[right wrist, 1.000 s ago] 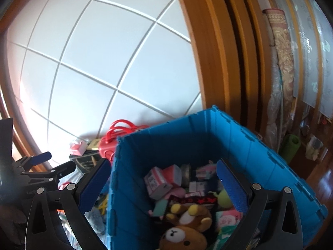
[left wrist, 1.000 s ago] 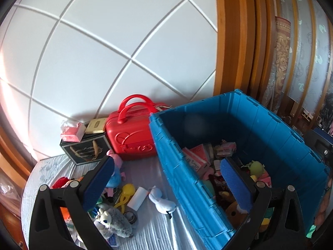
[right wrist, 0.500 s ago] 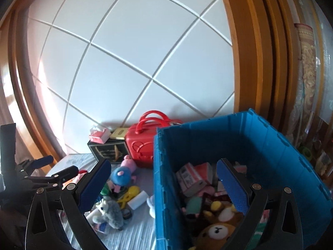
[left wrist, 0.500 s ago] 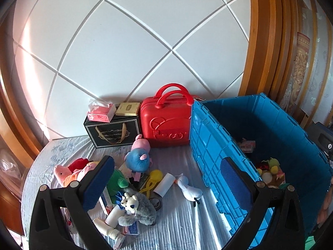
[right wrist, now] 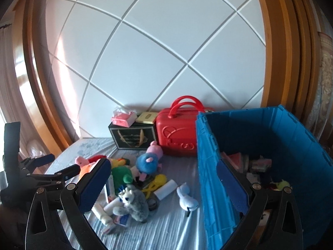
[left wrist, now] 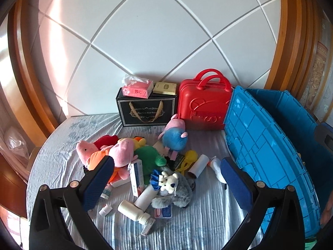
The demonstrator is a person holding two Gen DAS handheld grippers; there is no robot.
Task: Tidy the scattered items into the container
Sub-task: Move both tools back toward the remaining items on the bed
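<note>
Blue crate [left wrist: 270, 137] stands at the right of the bed, its near-left wall just beside the toy pile; in the right wrist view its inside [right wrist: 260, 166] already holds boxes and small toys. The scattered items lie in one heap on the grey striped sheet [left wrist: 208, 218], left of the crate. A bare strip of sheet runs along the near edge, and another lies between the heap and the crate wall, where only a white bird toy [right wrist: 187, 202] rests.

The left gripper [left wrist: 166, 183] hangs open and empty over the heap, its blue pads wide apart. The right gripper [right wrist: 162, 187] is likewise open and empty, straddling the crate's left wall. Half a second ago the left camera saw the crate's inside; now it has swung left and lower, so the heap fills the middle. The right view has also turned left, from over the crate toward the sheet.

Counted: one crate, one red case [left wrist: 205, 104], one black gift bag [left wrist: 146, 110] at the far wall with one pink tissue pack [left wrist: 137, 88] and one gold box [left wrist: 165, 88] on top. In the heap: one grey husky plush [left wrist: 174, 189], one blue-bodied pig plush [left wrist: 174, 136], one green plush [left wrist: 148, 159], one white bottle [left wrist: 133, 210].
</note>
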